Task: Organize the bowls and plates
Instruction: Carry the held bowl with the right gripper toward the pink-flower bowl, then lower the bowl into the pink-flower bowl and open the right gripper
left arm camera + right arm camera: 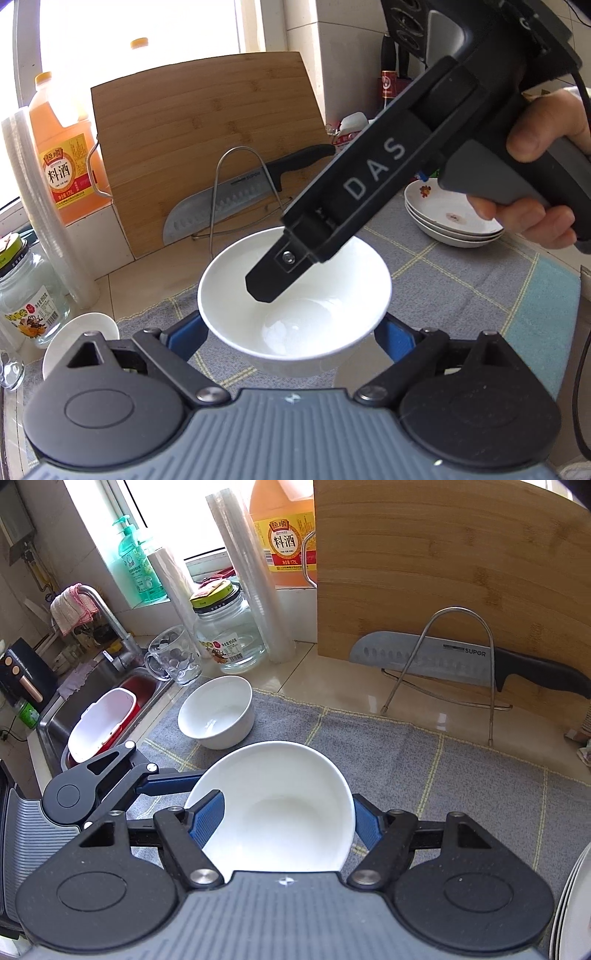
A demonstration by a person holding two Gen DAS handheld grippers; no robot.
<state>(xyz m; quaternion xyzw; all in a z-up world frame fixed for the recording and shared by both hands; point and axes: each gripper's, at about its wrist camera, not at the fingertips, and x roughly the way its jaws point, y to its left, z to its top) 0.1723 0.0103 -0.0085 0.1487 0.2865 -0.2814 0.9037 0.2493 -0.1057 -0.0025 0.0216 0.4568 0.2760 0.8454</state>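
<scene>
Two grippers on one round white ceramic bowl (pixel 280 808), held above the grey checked cloth (pixel 424 753): my left gripper (pixel 291 341) clamps its outer wall w/ both blue pads. My right gripper (pixel 286 823) pinches the rim, one pad inside & one outside. Second white bowl (pixel 218 710) sits near the sink; stacked shallow white plates (pixel 448 221) sit behind the right hand (pixel 546 147).

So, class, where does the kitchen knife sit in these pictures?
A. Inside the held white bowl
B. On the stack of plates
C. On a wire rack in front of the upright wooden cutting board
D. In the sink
C: the knife lies across the wire rack, against the upright cutting board.
</scene>
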